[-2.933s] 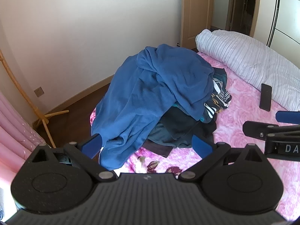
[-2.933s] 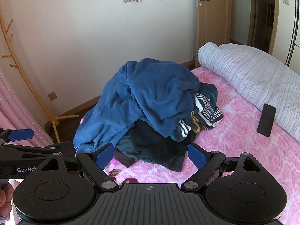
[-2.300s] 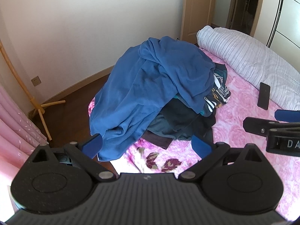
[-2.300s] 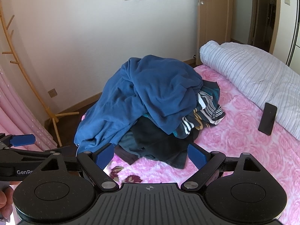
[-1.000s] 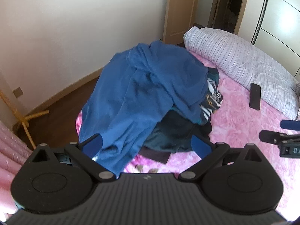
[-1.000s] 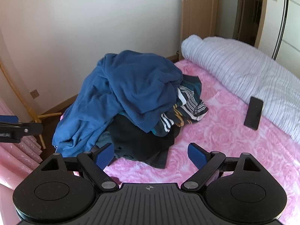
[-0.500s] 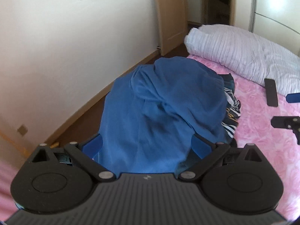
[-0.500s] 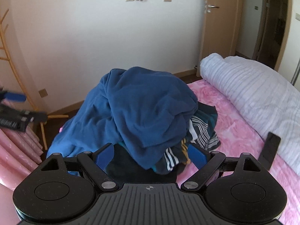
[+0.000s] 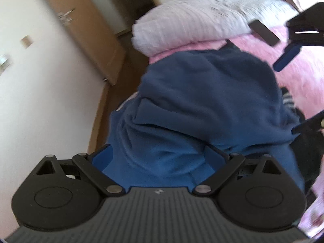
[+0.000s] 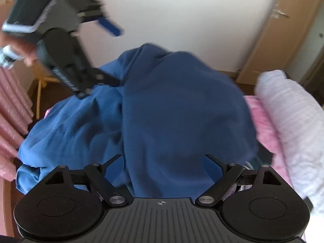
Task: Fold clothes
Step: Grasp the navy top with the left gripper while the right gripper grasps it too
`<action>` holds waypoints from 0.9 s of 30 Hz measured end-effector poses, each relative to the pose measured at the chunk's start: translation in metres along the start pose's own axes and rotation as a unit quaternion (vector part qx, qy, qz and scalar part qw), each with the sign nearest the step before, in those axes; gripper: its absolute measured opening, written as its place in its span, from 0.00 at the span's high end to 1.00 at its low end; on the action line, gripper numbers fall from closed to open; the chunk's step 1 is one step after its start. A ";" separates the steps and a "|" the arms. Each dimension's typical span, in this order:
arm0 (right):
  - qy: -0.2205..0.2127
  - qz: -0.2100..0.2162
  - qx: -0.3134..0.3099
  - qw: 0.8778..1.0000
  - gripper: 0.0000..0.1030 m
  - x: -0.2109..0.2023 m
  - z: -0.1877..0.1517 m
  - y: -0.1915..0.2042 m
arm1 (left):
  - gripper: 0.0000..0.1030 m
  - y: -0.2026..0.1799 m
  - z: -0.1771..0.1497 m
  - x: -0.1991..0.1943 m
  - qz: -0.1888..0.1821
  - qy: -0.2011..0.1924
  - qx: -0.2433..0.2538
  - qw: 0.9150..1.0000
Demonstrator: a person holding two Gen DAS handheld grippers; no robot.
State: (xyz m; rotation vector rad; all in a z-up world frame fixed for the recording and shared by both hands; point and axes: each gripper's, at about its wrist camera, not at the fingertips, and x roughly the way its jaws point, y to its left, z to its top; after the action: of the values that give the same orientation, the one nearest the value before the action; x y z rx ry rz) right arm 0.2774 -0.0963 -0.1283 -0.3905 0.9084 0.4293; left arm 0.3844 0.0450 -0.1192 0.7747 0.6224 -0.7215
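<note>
A big blue garment (image 9: 198,101) tops a heap of clothes on the pink bed (image 9: 303,77); it also fills the right wrist view (image 10: 172,105). My left gripper (image 9: 157,156) is open, its jaws spread on either side of the blue cloth at the heap's left side. In the right wrist view its fingers (image 10: 109,26) are wide apart, one low against the cloth. My right gripper (image 10: 162,164) is open over the heap's near side, its fingers (image 9: 287,56) spread in the left wrist view. Darker and striped clothes (image 9: 287,101) peek out underneath.
A rolled white striped quilt (image 9: 198,26) lies along the far side of the bed, with a black phone (image 9: 263,31) next to it. A wooden door (image 9: 87,32) and white wall stand behind. Pink curtains (image 10: 12,105) and a wooden rack foot (image 10: 40,85) are at left.
Both grippers have moved from in front of the heap down close onto the blue garment, both tilting. The heap itself has not visibly shifted. Both views are motion-blurred.
</note>
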 end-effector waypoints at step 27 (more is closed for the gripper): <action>-0.103 -0.096 0.148 0.979 0.92 -0.157 -0.051 -0.078 | 0.86 -0.099 0.098 -0.113 -0.126 -0.147 0.094 0.977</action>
State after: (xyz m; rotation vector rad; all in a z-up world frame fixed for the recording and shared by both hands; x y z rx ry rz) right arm 0.1982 -0.2180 -0.0174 -0.1549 0.7105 0.1501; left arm 0.2638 -0.0438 -0.0212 0.7503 0.3896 -1.1190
